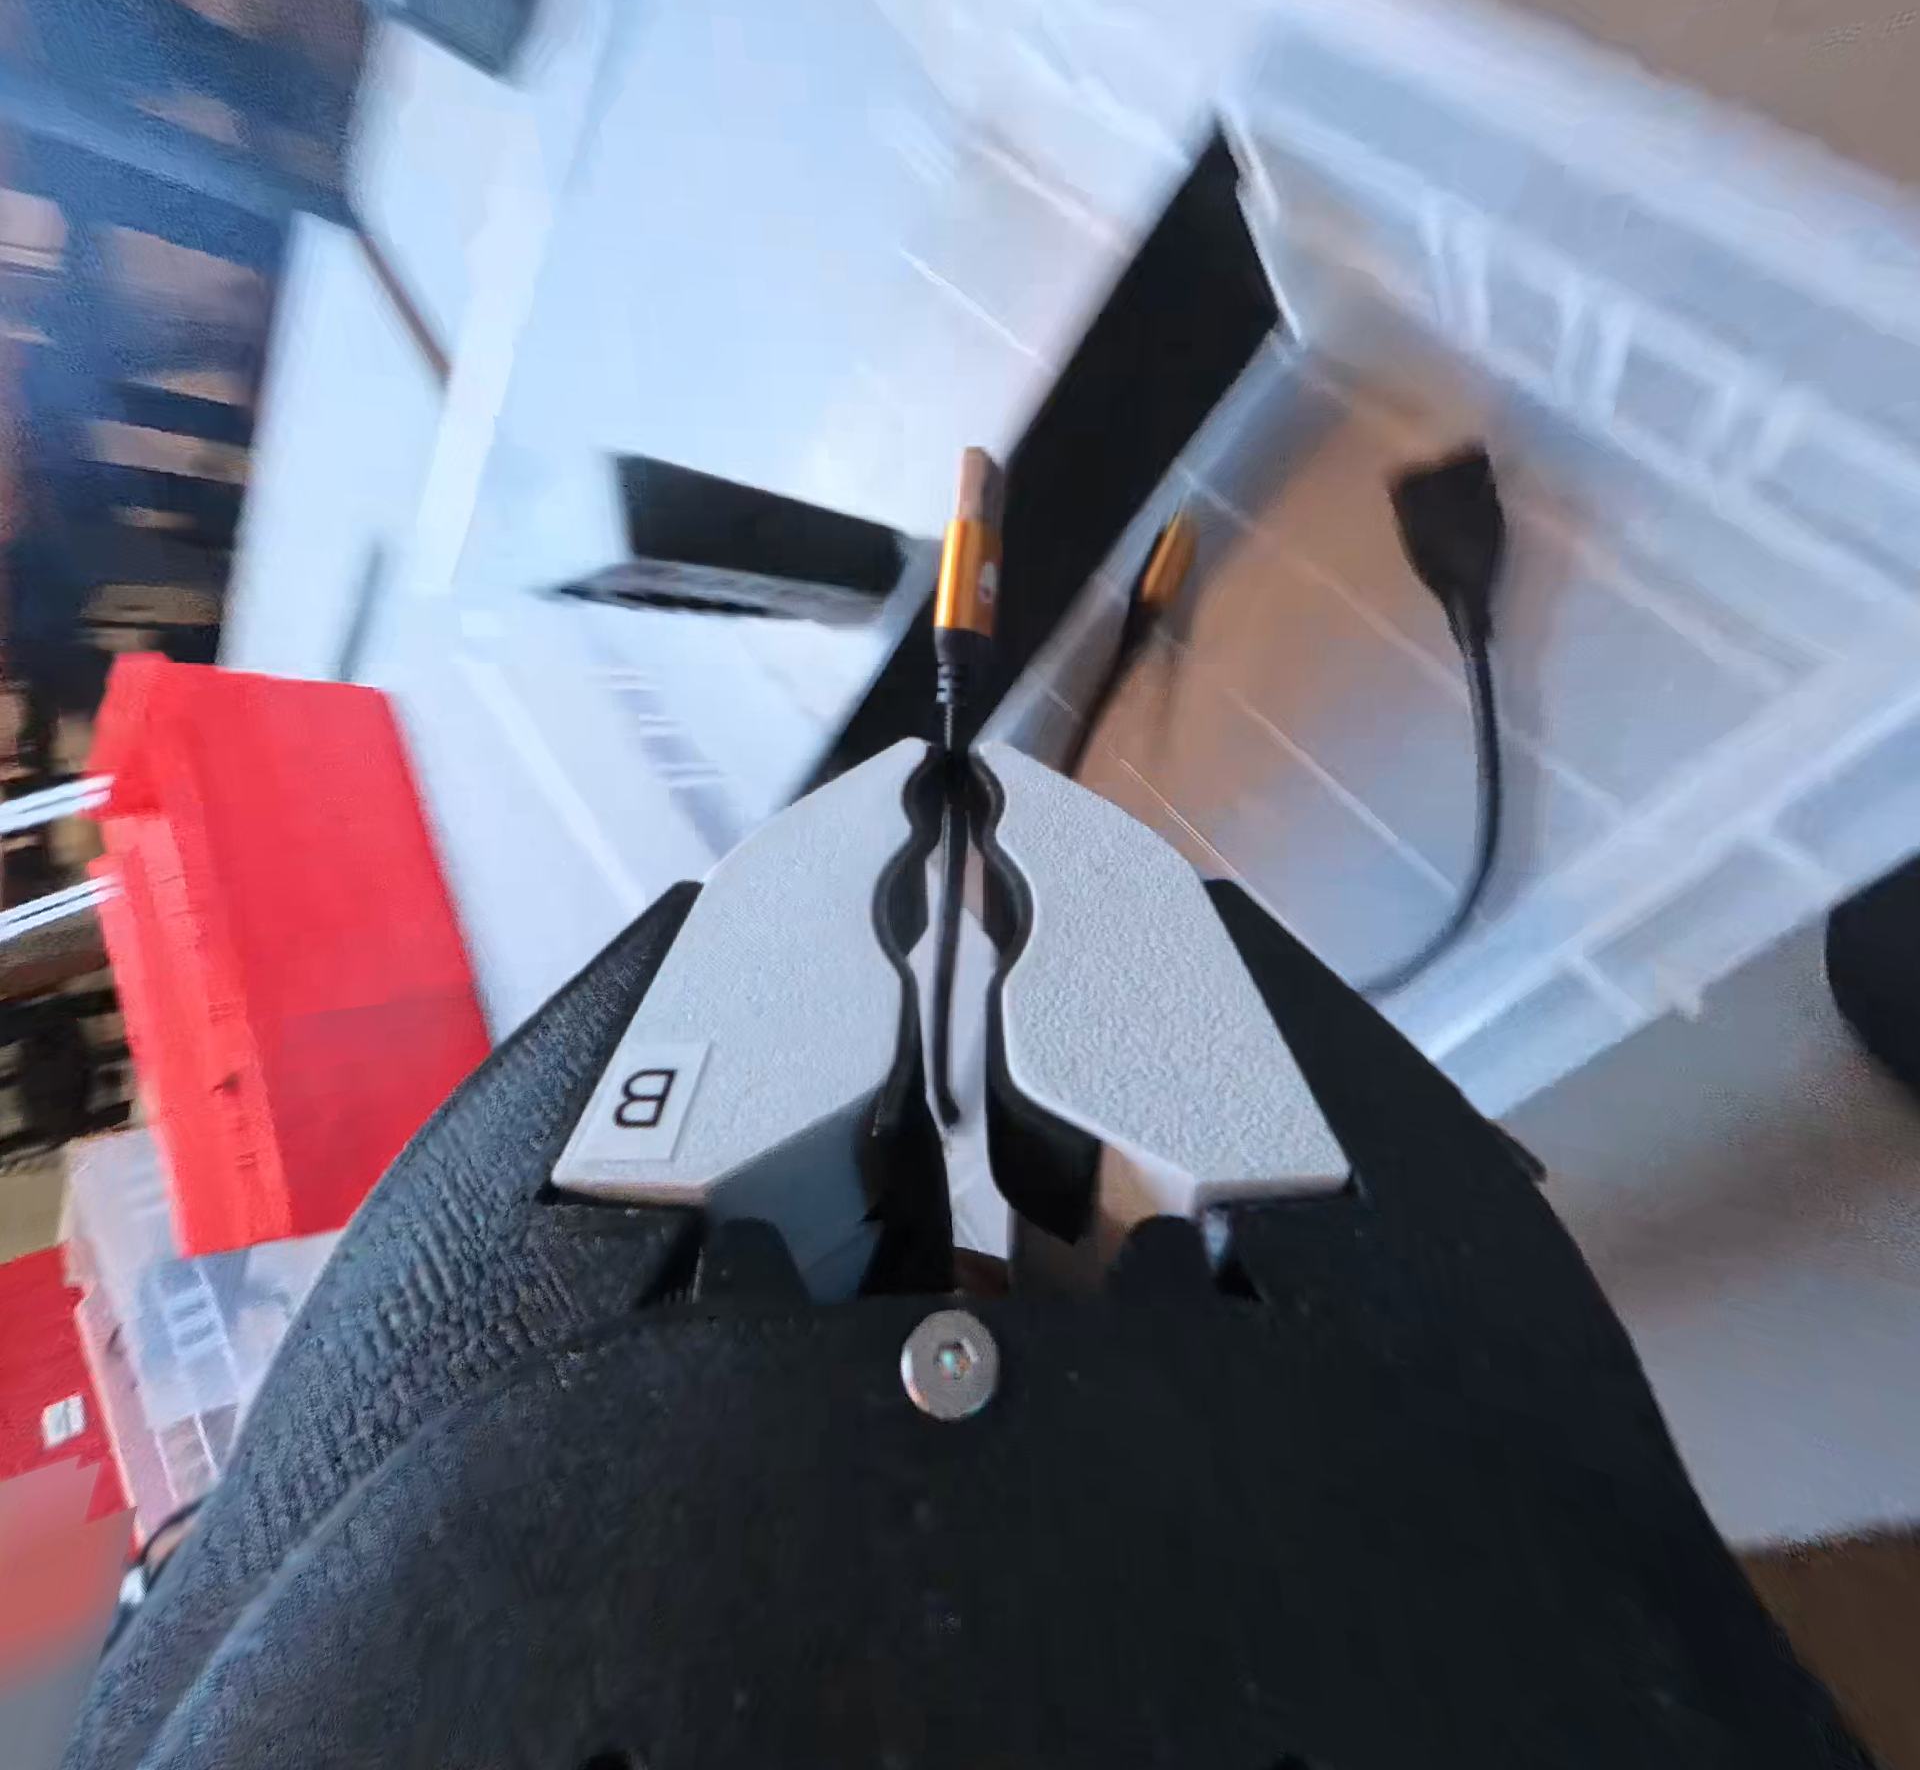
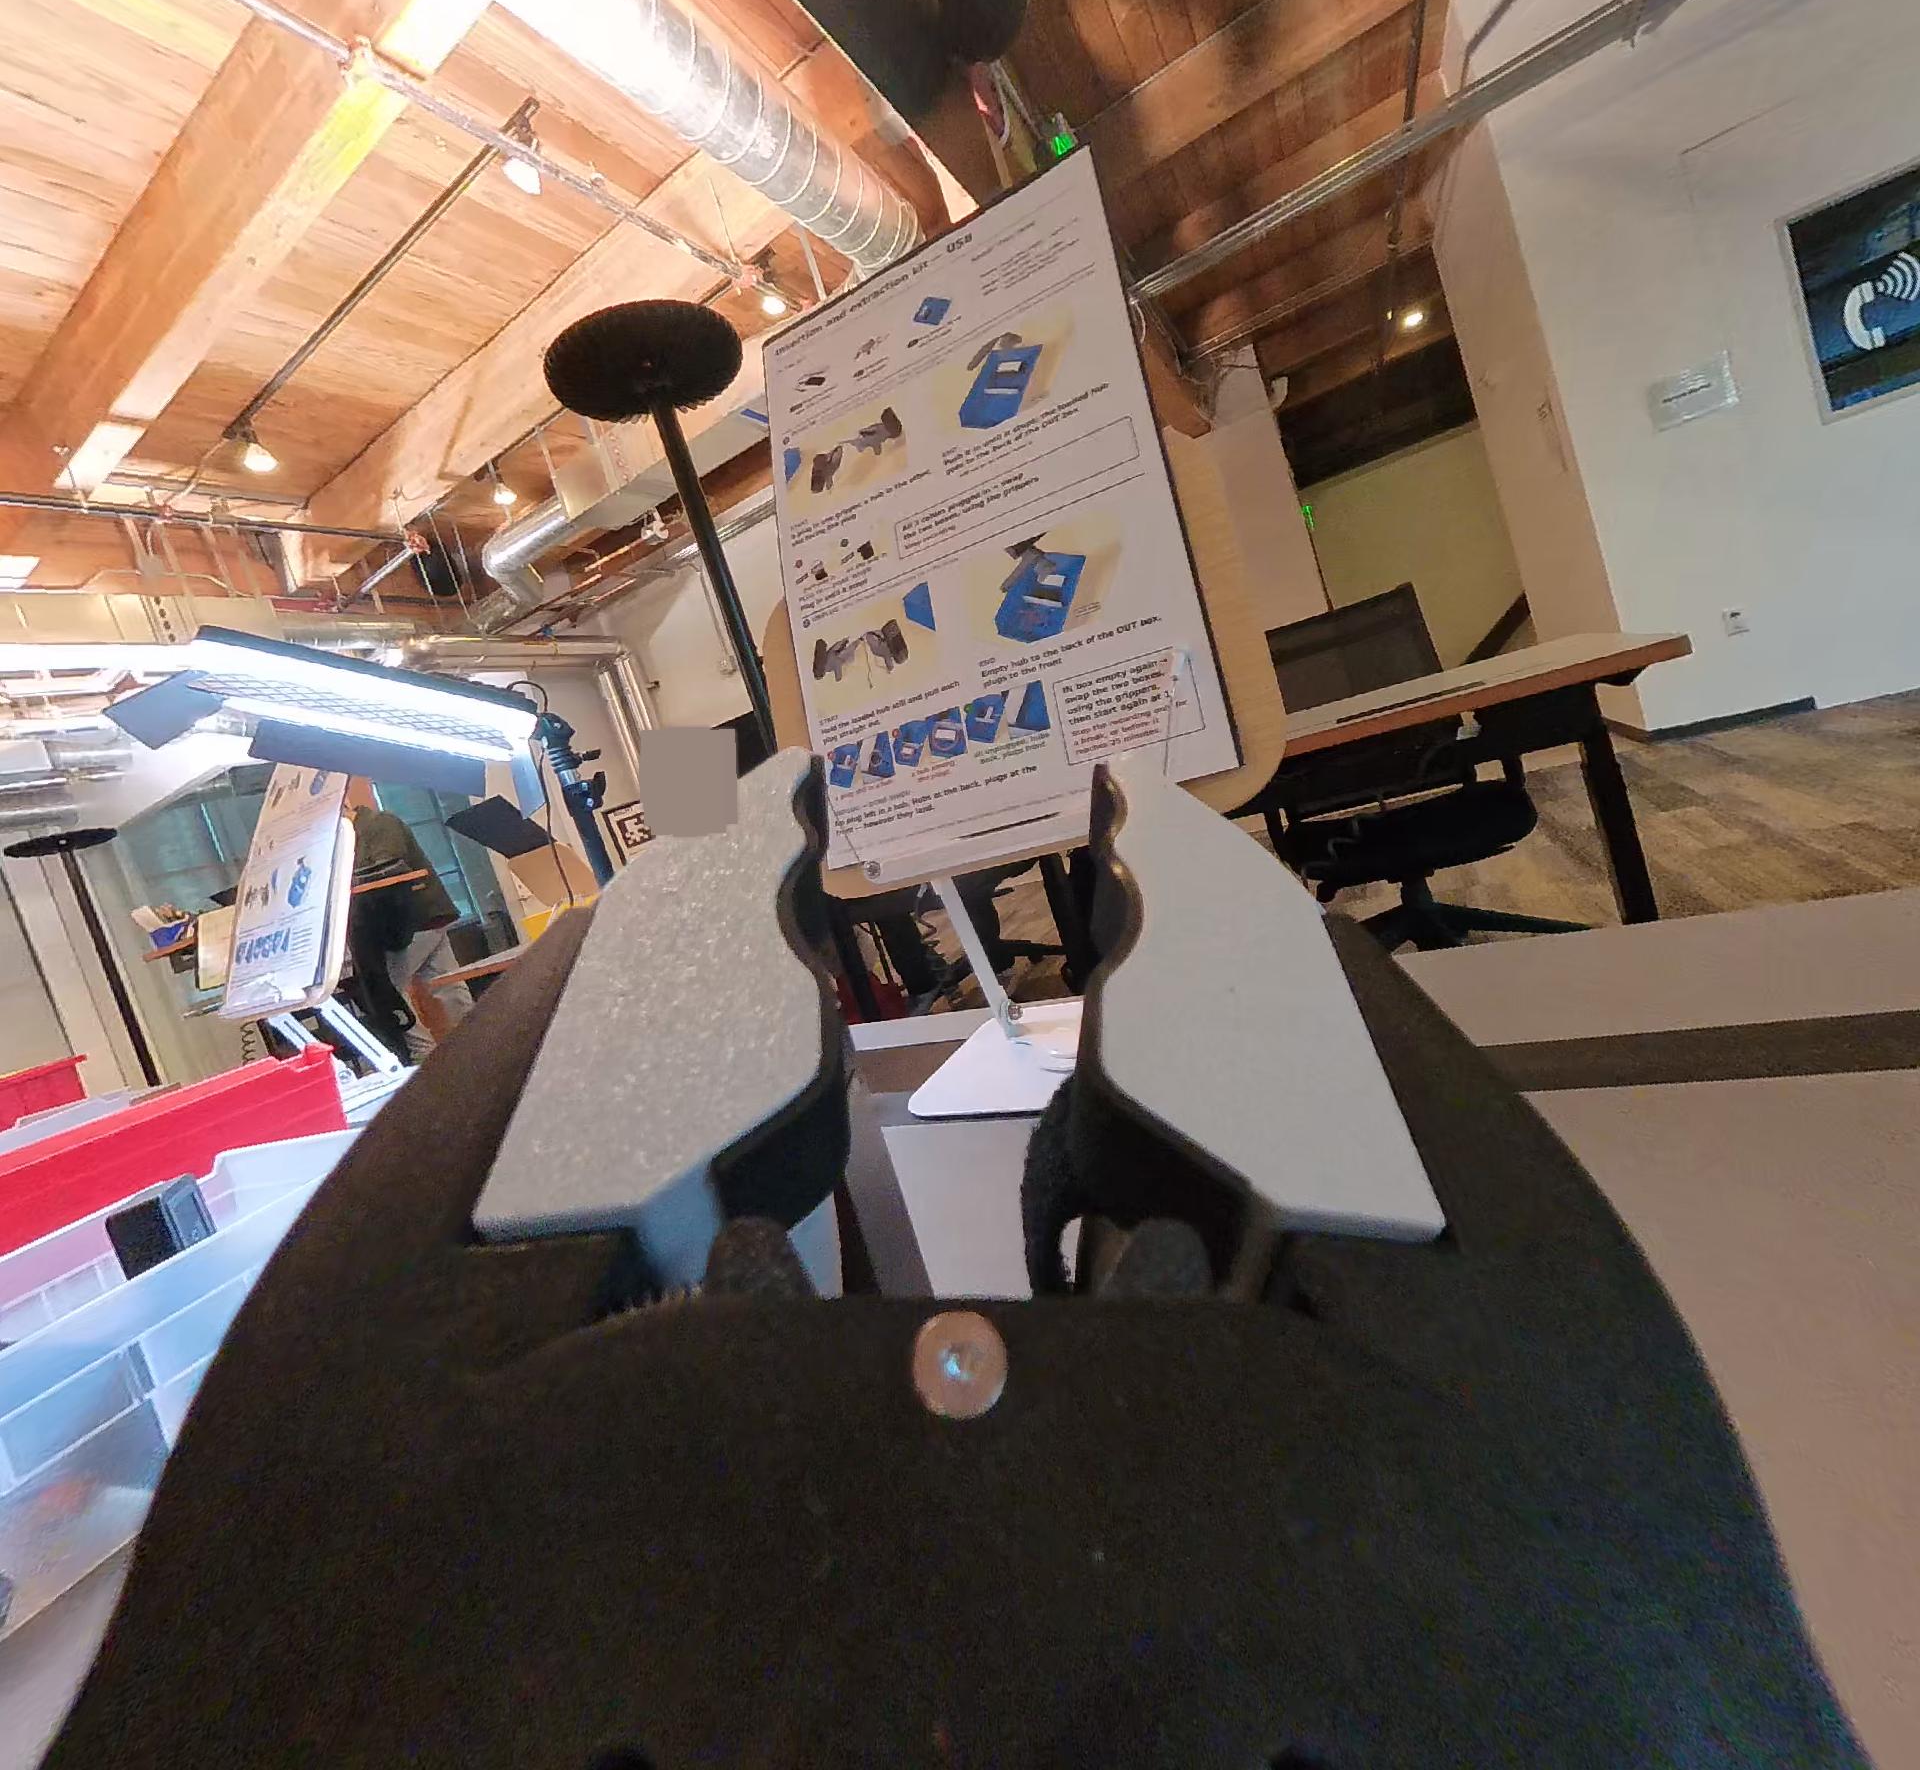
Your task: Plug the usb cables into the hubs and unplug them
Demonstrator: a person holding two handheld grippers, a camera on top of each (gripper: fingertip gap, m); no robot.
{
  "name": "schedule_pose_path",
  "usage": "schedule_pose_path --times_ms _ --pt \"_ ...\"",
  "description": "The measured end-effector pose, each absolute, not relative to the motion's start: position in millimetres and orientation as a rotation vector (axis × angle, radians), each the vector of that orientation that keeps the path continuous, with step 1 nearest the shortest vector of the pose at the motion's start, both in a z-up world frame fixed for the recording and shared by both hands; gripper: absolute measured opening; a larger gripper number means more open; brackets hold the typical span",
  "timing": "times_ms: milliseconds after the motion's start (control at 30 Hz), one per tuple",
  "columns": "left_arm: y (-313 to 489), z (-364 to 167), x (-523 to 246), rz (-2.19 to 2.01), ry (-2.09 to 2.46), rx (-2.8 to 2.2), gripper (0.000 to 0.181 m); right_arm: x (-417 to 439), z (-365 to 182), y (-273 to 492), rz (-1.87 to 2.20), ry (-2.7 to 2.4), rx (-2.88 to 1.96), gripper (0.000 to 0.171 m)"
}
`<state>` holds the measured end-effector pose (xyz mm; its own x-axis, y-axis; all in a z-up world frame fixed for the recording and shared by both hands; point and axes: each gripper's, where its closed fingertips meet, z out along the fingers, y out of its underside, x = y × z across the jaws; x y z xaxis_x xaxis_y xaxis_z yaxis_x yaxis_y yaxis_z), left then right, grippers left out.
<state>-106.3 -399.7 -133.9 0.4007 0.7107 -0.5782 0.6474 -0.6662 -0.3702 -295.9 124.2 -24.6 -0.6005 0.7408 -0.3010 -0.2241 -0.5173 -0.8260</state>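
My left gripper (image 1: 951, 749) is shut on the thin black cable of a USB cable with an orange-sleeved plug (image 1: 966, 572); the plug sticks out past the fingertips, in the air. Beyond it stands a clear plastic bin (image 1: 1621, 432) that holds a second orange-ended cable (image 1: 1164, 567) and a black hub with a short lead (image 1: 1449, 515). The view is motion-blurred. My right gripper (image 2: 951, 785) is open and empty, tilted up toward the room. A clear bin (image 2: 94, 1305) with a small black block (image 2: 156, 1227) in it shows at its lower left.
A red bin (image 1: 270, 941) stands left of the left gripper, and a red bin (image 2: 166, 1138) shows behind the clear one in the right wrist view. A white instruction board on a stand (image 2: 987, 515) stands ahead on the table (image 2: 1662, 1201). A black pole lamp (image 2: 644, 359) rises behind. Left tips to right tips: about 55 cm.
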Motion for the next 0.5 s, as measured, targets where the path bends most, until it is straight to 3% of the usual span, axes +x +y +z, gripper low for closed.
schedule_pose_path --times_ms 133,267,400,500 --pt "-361 -39 -124 1.528 -1.119 -2.045 0.005 -294 -25 119 2.144 -1.056 -0.861 0.047" --pt "-282 29 -137 1.617 -0.818 -1.629 0.005 -285 -21 107 2.173 -1.101 -0.776 0.045" --pt "-185 53 -151 1.394 -0.526 -1.344 0.005 -250 -8 78 2.335 -1.235 -0.488 0.035" --pt "-123 28 -170 1.162 -0.458 -1.286 0.005 -215 -5 53 2.509 -1.403 -0.237 0.031"
